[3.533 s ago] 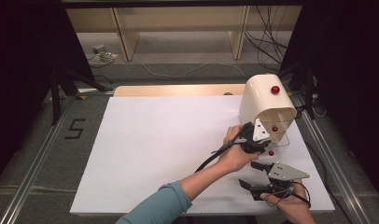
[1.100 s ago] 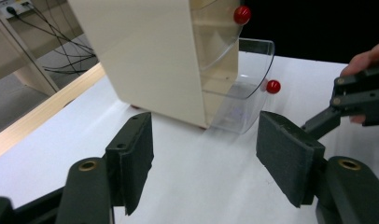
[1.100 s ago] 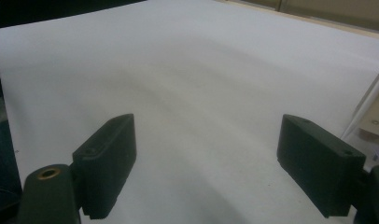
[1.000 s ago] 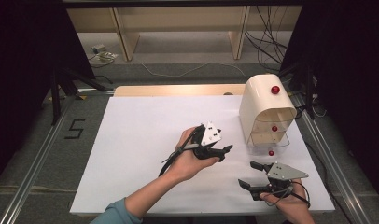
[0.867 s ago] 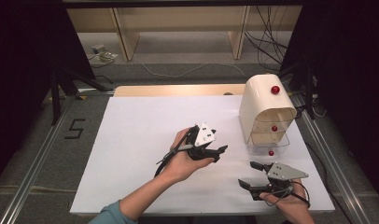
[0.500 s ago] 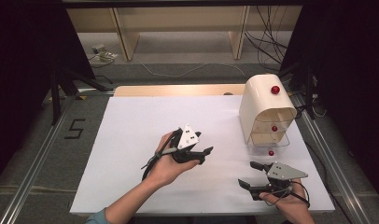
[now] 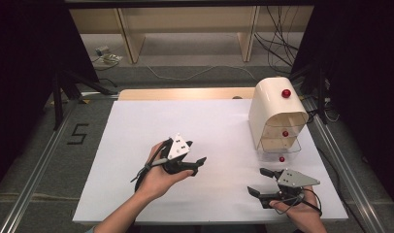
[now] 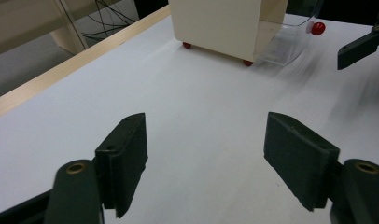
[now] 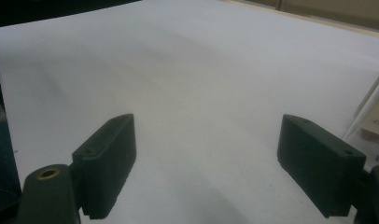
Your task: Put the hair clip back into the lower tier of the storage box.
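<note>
A cream drawer cabinet (image 7: pixel 275 109) with red knobs stands at the table's right. Its lowest drawer (image 7: pixel 282 145), of clear plastic with a red knob (image 7: pixel 282 158), is pulled out. My left gripper (image 7: pixel 199 165) hovers over the middle of the white table, well left of the cabinet and pointing toward it. Its jaws have just been opening and nothing is between them. In the left gripper view the left gripper (image 8: pixel 206 163) faces the cabinet (image 8: pixel 220 23) and the clear drawer (image 8: pixel 288 42). My right gripper (image 7: pixel 255 180) rests open and empty near the front right, as the right gripper view shows (image 9: pixel 206 158).
The white board (image 7: pixel 137 145) covers the table, with a wooden strip (image 7: pixel 185 93) along its far edge. Metal rails run along both sides. Wooden shelving and cables lie on the floor beyond. One jaw of the right gripper (image 8: pixel 360 46) shows at the far right of the left gripper view.
My left gripper has drawn away from the cabinet, leftward and toward the front, to the table's middle. Its jaws stand wider. The right gripper has stayed put.
</note>
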`<state>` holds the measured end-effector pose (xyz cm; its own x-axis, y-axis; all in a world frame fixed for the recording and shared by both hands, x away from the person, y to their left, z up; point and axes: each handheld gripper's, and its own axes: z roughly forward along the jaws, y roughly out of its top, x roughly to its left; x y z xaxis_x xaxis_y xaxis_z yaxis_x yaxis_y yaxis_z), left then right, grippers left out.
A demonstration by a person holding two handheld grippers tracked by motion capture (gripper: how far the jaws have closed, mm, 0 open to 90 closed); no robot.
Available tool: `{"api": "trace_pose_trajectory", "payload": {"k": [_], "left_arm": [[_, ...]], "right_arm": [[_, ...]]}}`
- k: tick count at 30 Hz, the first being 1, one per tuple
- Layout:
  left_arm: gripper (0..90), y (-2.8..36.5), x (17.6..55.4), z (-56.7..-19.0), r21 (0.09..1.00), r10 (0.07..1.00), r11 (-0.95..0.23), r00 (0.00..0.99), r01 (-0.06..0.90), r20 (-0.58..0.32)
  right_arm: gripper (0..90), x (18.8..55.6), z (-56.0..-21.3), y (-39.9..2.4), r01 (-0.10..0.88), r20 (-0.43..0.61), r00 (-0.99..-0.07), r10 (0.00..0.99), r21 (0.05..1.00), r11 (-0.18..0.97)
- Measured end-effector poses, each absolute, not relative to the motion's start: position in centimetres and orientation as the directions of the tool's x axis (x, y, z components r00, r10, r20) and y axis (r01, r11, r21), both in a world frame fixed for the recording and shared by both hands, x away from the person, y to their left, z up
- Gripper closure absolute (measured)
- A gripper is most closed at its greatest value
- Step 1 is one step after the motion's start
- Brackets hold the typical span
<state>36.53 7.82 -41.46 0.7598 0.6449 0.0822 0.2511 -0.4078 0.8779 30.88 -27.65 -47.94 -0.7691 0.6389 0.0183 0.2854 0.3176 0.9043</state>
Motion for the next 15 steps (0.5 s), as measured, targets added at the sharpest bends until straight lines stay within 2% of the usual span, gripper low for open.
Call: {"api": "trace_pose_trajectory", "payload": {"k": [15], "left_arm": [[18.6, 14.0, 35.2, -43.5, 0.868, 0.719, -0.373, 0.693, 0.328, 0.047]], "right_arm": [[20.0, 30.8, -47.9, -27.5, 0.288, 0.020, -0.769, 0.639, 0.903, 0.318]]}}
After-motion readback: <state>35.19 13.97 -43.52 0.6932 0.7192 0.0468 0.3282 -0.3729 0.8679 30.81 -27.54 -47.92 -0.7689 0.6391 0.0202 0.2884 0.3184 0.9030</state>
